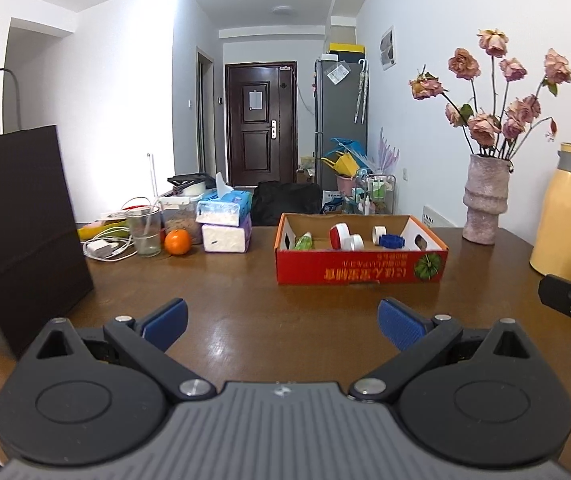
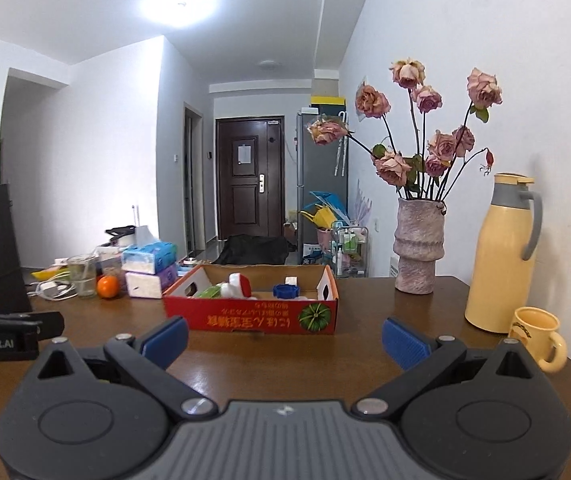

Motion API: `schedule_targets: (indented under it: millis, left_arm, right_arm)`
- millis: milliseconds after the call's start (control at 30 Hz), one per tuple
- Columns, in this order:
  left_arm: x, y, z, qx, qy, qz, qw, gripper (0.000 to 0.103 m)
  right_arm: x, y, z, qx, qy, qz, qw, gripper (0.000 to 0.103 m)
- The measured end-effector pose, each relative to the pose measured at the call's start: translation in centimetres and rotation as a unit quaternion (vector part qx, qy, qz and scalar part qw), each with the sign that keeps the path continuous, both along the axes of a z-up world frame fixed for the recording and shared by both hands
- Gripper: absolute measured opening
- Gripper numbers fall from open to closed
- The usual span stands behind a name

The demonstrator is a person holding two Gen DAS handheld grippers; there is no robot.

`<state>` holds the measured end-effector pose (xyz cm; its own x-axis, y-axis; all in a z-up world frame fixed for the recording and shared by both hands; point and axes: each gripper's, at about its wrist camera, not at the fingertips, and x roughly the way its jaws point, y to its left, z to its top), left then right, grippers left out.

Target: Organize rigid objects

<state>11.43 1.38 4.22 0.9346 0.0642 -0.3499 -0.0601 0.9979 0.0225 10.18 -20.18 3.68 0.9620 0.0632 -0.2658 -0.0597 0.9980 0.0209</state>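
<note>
Your left gripper (image 1: pixel 281 322) sits low over the brown wooden table (image 1: pixel 245 280) with its blue-padded jaws spread wide and nothing between them. Your right gripper (image 2: pixel 283 340) is the same — jaws wide apart, empty, hovering over bare tabletop. Each shows at the edge of the other's view, so the two are side by side and apart.

Ahead of both, on the table, stands the red cardboard box (image 1: pixel 361 270), open at the top, with upside-down yellow print and a pumpkin picture on its near wall. Inside it you have a green bottle (image 1: pixel 304 241) at the left, a red-and-white round container (image 1: pixel 339 236) just beside a white lid (image 1: pixel 355 242), a roll of white tape (image 1: pixel 378 234) toward the back, and a blue toothed cap (image 1: pixel 392 241) near the right wall. All of them lie in the box; none is touching either gripper.

To the left of the box stand stacked tissue packs (image 1: pixel 225 220), an orange (image 1: pixel 177 241), a glass (image 1: pixel 144 232) and a white charger with cable (image 1: pixel 103 248), with a dark paper bag (image 1: pixel 21 220) nearer you. To the right are a vase of dried roses (image 1: pixel 484 200), a yellow thermos jug (image 2: pixel 499 252) and a yellow mug (image 2: pixel 537 334).
</note>
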Motion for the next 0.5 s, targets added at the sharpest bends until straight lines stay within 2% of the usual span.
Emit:
schedule_targets:
  millis: [267,500]
  left_arm:
    - [-6.0,0.0,-0.8,-0.001,0.001,-0.003,1.0,0.103]
    - [-8.8,0.0,-1.0,-0.003,-0.008,-0.006,0.9999,0.103]
  right_arm:
    - [-6.0,0.6,-0.4,-0.011,0.0,0.016,1.0,0.103]
    - [-8.5,0.6,-0.6,-0.019,-0.006,0.016,1.0,0.103]
